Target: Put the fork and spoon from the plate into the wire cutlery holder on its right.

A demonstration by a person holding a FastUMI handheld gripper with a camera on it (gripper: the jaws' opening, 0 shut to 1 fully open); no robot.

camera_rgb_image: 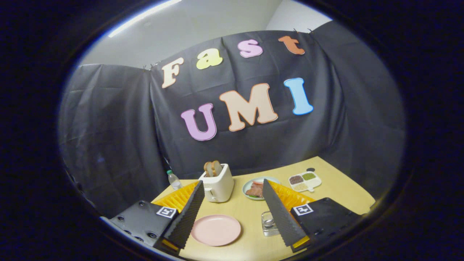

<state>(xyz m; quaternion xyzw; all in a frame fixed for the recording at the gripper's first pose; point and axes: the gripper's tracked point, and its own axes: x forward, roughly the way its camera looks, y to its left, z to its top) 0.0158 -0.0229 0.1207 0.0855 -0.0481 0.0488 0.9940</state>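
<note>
Gripper (pixel 232 217) spread wide, holding nothing — pink plate (pixel 216 230) lies bare between the fingers. Fork, spoon and wire holder: we can't tell where. A clear glass (pixel 269 224) sits right of the plate — we locate the cutlery before descending.

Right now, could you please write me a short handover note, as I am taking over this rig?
Tool: open, holding nothing.
Pink plate: lies between the fingers; its face looks bare.
Small clear container: right of the plate, partly behind the right finger. I cannot tell whether it is the wire holder, or what is in it.
Done and left: a bare plate would fit cutlery already moved, but that is unconfirmed. Look into the container before acting.
</note>
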